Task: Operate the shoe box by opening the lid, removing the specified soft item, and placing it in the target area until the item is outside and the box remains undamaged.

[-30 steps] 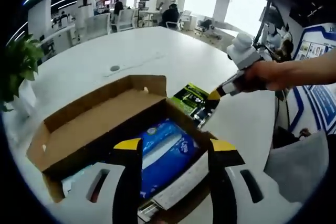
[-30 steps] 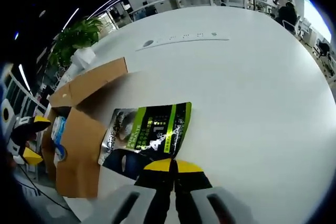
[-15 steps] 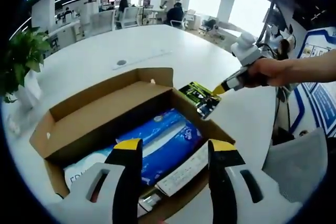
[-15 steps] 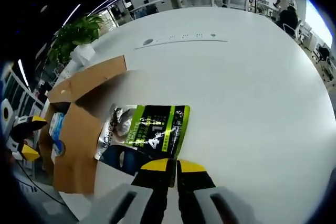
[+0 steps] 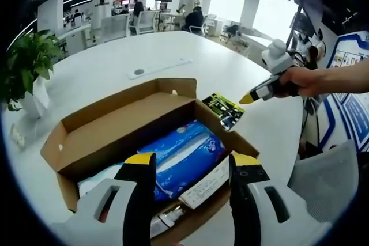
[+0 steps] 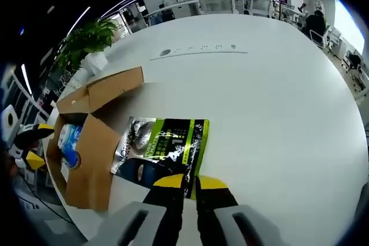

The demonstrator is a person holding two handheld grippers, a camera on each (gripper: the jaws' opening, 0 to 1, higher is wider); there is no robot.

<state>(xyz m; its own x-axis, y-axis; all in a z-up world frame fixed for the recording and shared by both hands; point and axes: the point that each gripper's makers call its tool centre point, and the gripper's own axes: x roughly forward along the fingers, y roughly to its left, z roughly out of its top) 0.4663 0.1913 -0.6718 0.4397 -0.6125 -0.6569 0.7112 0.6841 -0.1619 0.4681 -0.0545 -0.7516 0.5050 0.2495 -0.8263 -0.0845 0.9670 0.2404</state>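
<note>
The green and black pouch (image 6: 164, 145) is seen pinched by its near edge between the pressed-together yellow tips of the right claw (image 6: 184, 181), held out over the white surface (image 6: 277, 102) just beside the open shoe box (image 5: 138, 122). The left claw (image 5: 190, 162) is held spread above the box's near end, nothing between its jaws, with a blue soft pack (image 5: 184, 154) and a white label strip (image 5: 204, 182) lying inside below it. A slip is the first risk: only a thin margin of the pouch is gripped, so a quick swing could let it peel free and drop short of the target area. A second risk is posed by the raised cardboard flap (image 6: 109, 87), which stands close to the pouch's far corner; a sweep back toward the box could catch it and crease or tear the flap. The left claw, if lowered, could dent the box wall. Whether the pouch is resting on the surface or hanging just clear of it cannot be settled from these fisheye views. Open room is plentiful: to the right and ahead in the right gripper view the surface runs bare up to a small round port (image 6: 165, 52), while the surface's curved edge lies well off on the right.
</note>
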